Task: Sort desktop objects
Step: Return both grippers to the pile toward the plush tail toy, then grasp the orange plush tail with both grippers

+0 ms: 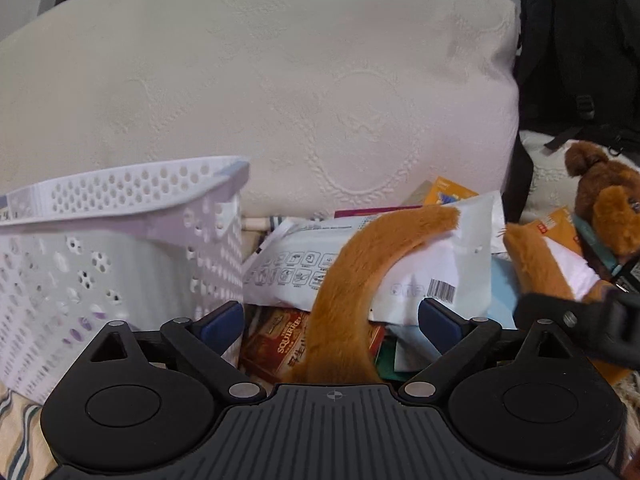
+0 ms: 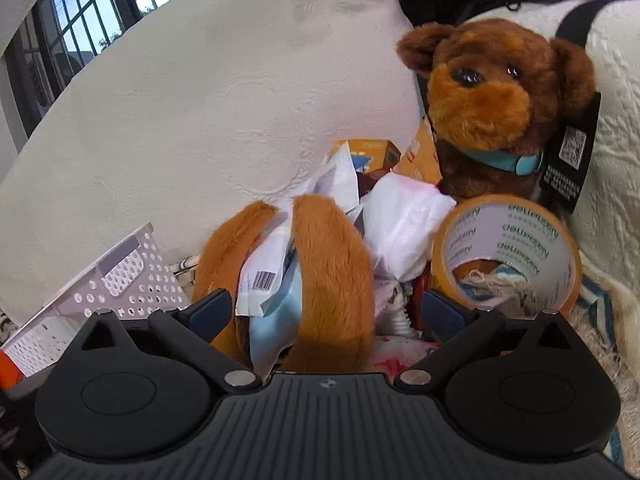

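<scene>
A brown plush dog (image 2: 496, 96) with a teal collar lies on a heap of packets. One orange leg (image 1: 360, 280) runs between the fingers of my open left gripper (image 1: 331, 322). Another leg (image 2: 332, 272) runs between the fingers of my open right gripper (image 2: 328, 316). The jaws of both stand wide apart around the legs. White packets with barcodes (image 1: 420, 268) and a red snack box (image 1: 280, 340) lie under the legs. A tape roll (image 2: 508, 252) stands at the right. The dog's head also shows in the left wrist view (image 1: 608, 208).
A white perforated basket (image 1: 100, 240) stands at the left, also in the right wrist view (image 2: 120, 280). A big cream pillow (image 1: 280, 80) fills the back. A black backpack (image 1: 580, 40) is at the far right. An orange carton (image 2: 368, 152) lies behind the packets.
</scene>
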`<act>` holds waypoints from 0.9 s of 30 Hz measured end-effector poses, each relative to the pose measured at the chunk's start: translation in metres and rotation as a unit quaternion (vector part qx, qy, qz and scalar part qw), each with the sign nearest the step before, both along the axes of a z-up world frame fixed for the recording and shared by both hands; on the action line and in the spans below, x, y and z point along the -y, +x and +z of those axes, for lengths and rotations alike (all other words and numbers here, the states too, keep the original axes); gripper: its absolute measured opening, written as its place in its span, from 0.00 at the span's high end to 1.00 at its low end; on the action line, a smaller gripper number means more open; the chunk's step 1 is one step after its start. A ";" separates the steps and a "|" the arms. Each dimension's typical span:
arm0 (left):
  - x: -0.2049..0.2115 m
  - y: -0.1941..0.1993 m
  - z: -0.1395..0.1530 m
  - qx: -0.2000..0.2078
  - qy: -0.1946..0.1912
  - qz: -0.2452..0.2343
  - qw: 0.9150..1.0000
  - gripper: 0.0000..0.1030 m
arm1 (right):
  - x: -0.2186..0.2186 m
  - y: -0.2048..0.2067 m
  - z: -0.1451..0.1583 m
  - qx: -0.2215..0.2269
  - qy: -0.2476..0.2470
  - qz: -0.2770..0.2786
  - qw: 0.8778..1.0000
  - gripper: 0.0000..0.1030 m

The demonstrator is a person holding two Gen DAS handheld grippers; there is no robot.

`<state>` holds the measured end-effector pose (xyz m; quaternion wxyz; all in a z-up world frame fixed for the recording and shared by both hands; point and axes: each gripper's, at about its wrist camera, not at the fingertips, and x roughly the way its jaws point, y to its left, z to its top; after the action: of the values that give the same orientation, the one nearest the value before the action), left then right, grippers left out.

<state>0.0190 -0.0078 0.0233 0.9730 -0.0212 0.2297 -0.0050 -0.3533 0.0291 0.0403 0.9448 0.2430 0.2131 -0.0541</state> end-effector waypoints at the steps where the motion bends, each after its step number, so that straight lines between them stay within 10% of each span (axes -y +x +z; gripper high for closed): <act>1: 0.002 0.001 0.000 0.006 0.004 0.006 1.000 0.01 | 0.002 0.000 -0.002 -0.001 0.012 0.008 1.000 0.02; 8: 0.010 0.010 0.001 0.000 0.016 -0.002 1.000 0.00 | 0.021 0.008 -0.019 -0.010 0.118 -0.003 0.993 0.05; 27: 0.028 0.029 -0.041 -0.039 0.096 0.026 0.994 0.07 | 0.015 0.009 -0.036 -0.036 0.109 -0.022 0.993 0.38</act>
<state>0.0478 -0.0356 -0.0174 0.9607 0.0658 0.2662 0.0427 -0.3439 0.0146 0.0044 0.9031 0.3466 0.2464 -0.0598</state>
